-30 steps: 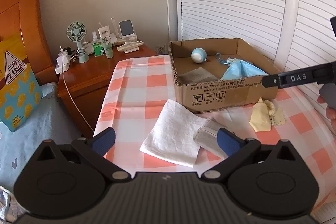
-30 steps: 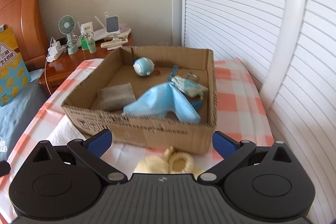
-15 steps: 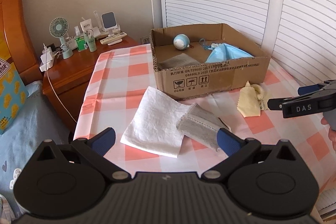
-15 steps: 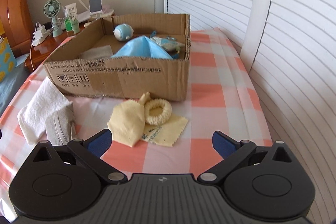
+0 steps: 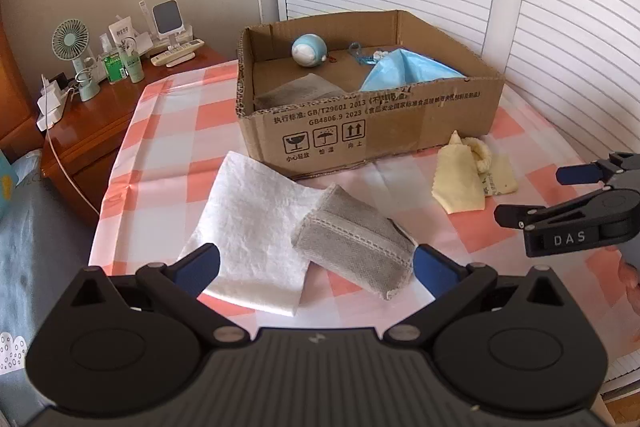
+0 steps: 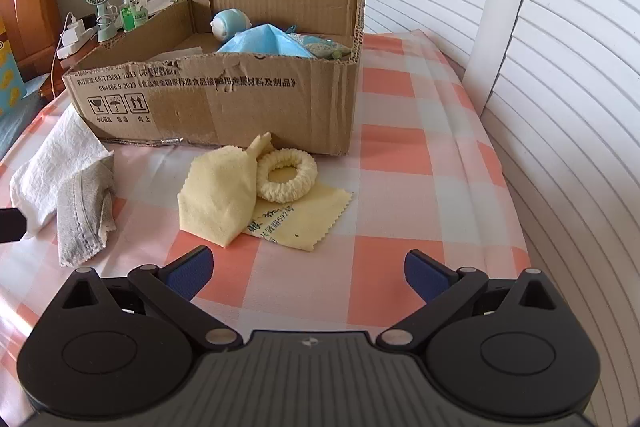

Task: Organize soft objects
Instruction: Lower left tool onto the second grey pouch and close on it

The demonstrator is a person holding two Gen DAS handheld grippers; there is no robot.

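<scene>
The left gripper [image 5: 316,265] is wide open and empty, and the grey cloth [image 5: 354,247] lies on the table straight ahead, its long axis running diagonally toward the right finger. The right gripper [image 6: 308,269], also open and empty, faces the yellow cloth [image 6: 220,193] with the scrunchie [image 6: 286,175], which probably rests partly on it, just before the cardboard box [image 6: 224,107].

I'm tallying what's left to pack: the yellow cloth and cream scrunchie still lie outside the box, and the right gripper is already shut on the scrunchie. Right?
Not quite. The right gripper is open and holds nothing; the right wrist view shows it short of the scrunchie. The yellow cloth and scrunchie do lie outside the box.
</scene>
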